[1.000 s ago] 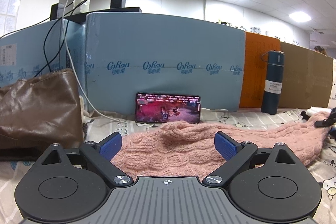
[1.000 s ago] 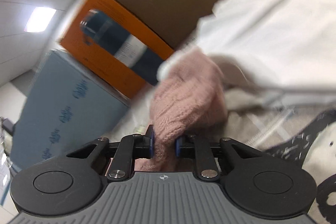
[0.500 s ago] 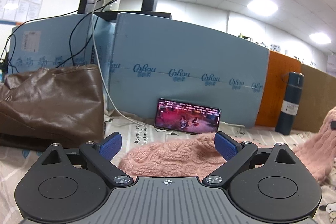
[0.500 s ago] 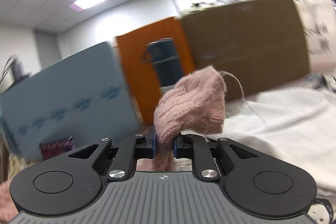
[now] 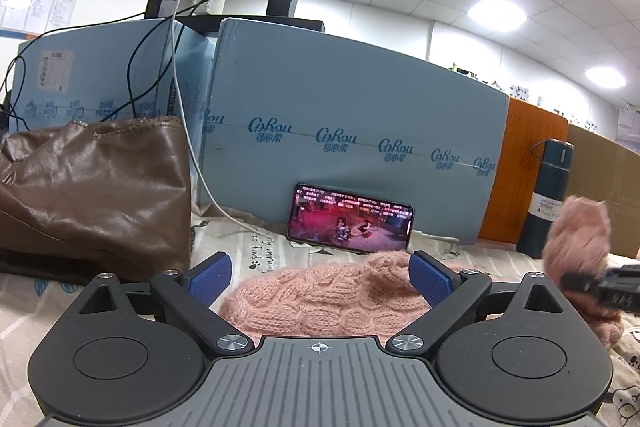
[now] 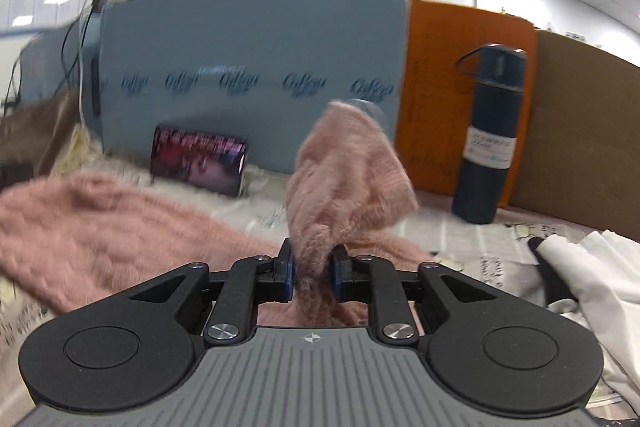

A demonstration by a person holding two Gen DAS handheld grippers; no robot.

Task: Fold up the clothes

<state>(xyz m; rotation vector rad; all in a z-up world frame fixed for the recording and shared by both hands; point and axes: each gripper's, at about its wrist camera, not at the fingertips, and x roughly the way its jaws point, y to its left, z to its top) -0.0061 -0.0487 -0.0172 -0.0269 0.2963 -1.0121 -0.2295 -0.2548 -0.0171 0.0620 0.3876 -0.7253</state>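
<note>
Two grippers: my right gripper [image 6: 313, 273] pinches a bunched end of the pink knit sweater [image 6: 100, 223], jaws easing apart; my left gripper [image 5: 320, 277] stands wide open above it.

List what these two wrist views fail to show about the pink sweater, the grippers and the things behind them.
- Pink sweater: its near part is hidden by the left gripper body in the left wrist view, so its full outline is unknown.
- Right gripper: jaws opening with knit between them; how much fabric is caught cannot be told.
- Phone: screen smeared by motion blur in the right wrist view.
- Bottle label: too small to read.
- White cloth: cut off by the right edge.
</note>
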